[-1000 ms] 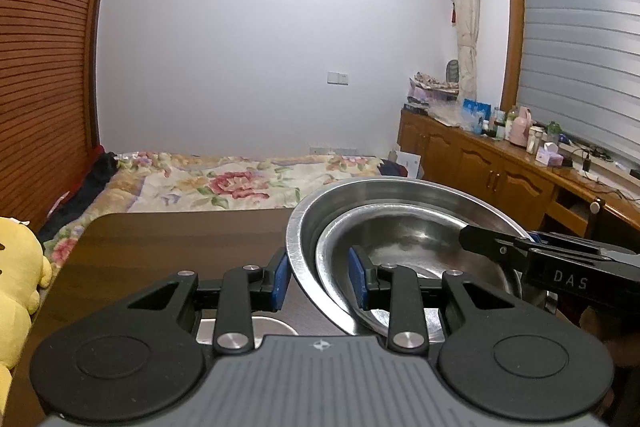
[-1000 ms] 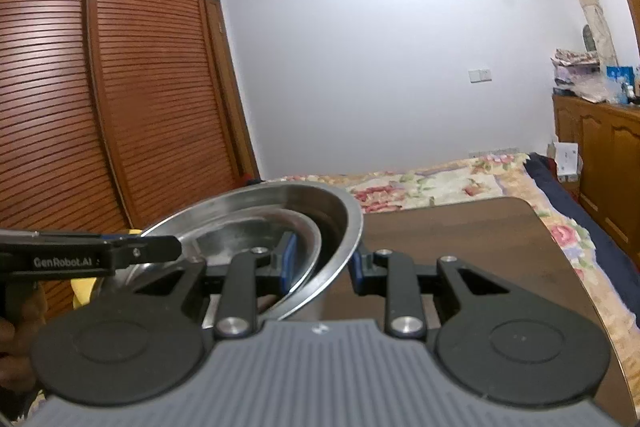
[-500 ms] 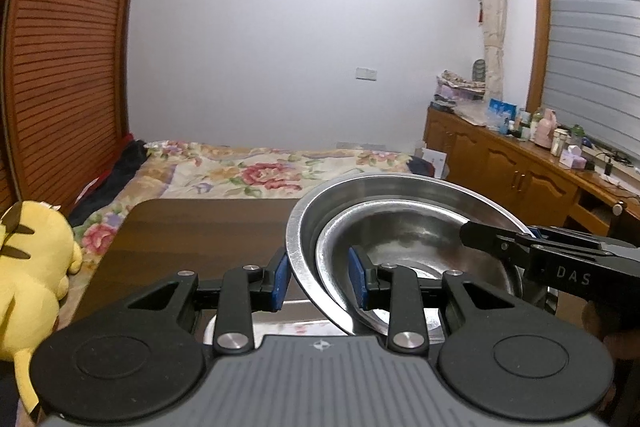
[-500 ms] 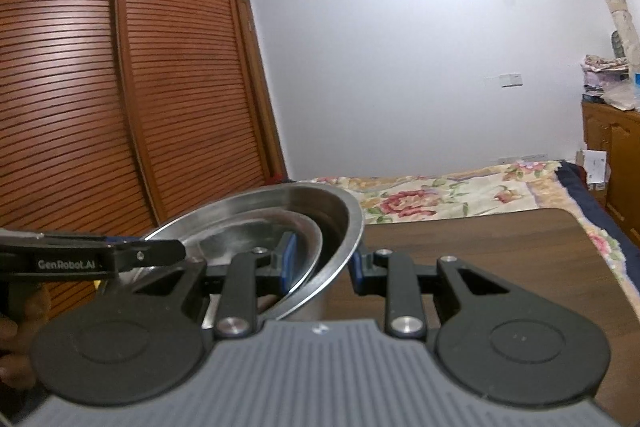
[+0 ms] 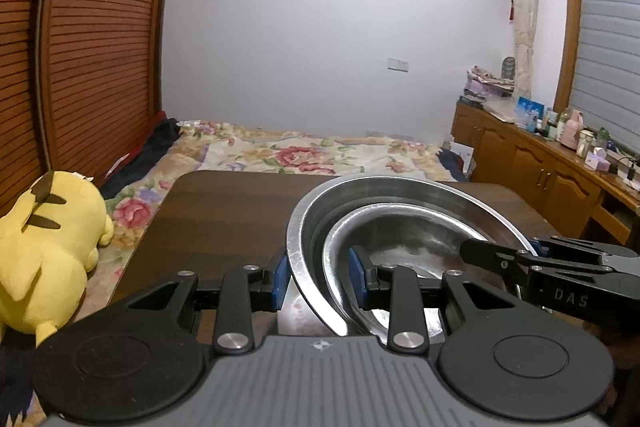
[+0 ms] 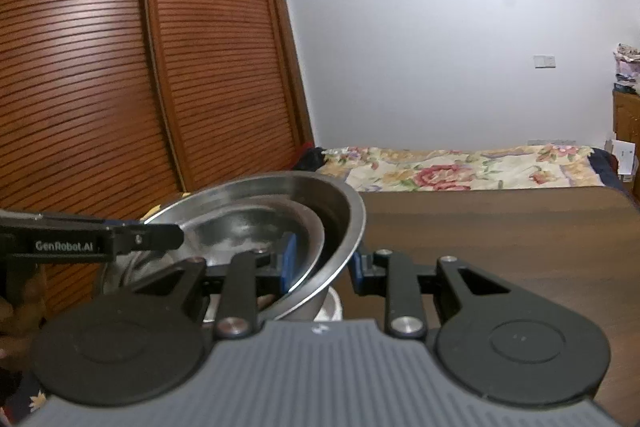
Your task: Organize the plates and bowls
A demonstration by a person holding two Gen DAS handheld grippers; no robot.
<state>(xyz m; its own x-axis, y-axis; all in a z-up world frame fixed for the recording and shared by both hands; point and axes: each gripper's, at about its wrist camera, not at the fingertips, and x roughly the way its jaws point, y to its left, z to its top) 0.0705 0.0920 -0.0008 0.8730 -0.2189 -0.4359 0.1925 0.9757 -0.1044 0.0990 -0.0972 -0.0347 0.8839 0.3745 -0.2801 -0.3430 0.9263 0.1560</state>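
Two nested steel bowls are carried between both grippers over the dark wooden table. The large outer bowl holds a smaller inner bowl. My left gripper is shut on their left rims, both walls between its blue pads. The right gripper reaches in from the right. In the right wrist view my right gripper is shut on the right rims of the outer bowl and inner bowl, with the left gripper opposite.
A pale round vessel shows just below the bowls. A yellow plush toy lies left of the table. A bed with a flowered cover lies beyond, louvred wardrobe doors stand at left, and a cluttered sideboard at right.
Both grippers have carried the nested bowls to the left; the plush toy and wardrobe come further into view. Both grips look unchanged.
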